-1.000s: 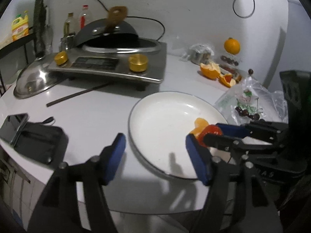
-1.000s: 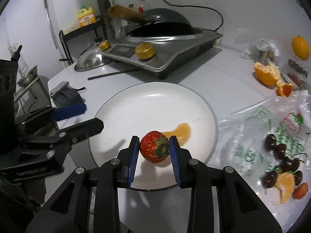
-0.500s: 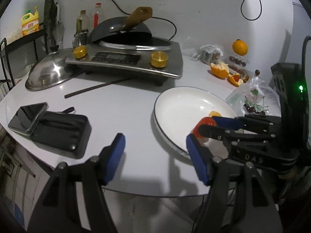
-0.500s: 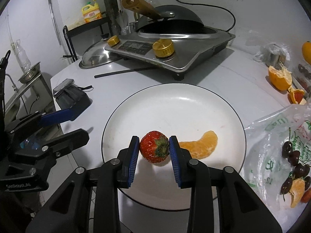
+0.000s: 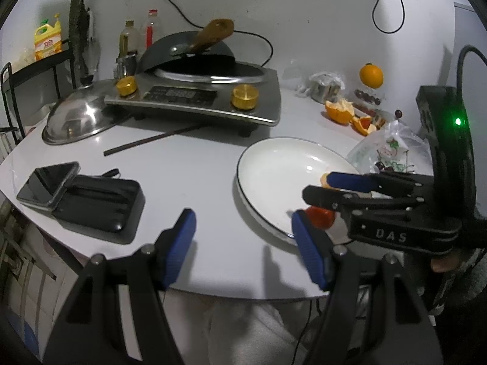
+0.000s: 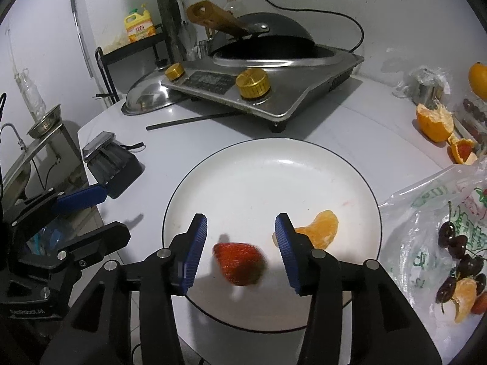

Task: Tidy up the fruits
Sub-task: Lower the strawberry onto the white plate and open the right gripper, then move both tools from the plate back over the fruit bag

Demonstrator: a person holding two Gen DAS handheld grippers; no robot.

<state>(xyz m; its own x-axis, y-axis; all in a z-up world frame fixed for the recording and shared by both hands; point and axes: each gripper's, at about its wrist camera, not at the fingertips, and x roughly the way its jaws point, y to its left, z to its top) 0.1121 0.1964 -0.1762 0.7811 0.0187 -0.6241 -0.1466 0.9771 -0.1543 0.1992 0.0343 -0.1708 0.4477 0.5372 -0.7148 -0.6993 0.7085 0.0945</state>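
A white plate [image 6: 274,176] with a dark rim sits on the white table; it also shows in the left wrist view [image 5: 274,164]. On it lie an orange segment [image 6: 319,231] and a red strawberry [image 6: 239,263], blurred, between the open fingers of my right gripper [image 6: 240,252]. The strawberry [image 5: 319,216] shows under the right gripper in the left wrist view. My left gripper [image 5: 240,243] is open and empty over the table's front edge, left of the plate. A plastic bag [image 6: 441,213] at the right holds cherries [image 6: 459,252], orange pieces and a strawberry.
An induction cooker [image 5: 197,97] with a black wok stands at the back, a steel lid [image 5: 76,118] beside it. A chopstick [image 5: 152,140], a phone on a black case [image 5: 88,200], orange peel [image 5: 341,112] and a whole orange [image 5: 370,75] lie around.
My right gripper has opened and let go of the strawberry, which now lies on the plate. My left gripper has drawn back and leftward from the plate.
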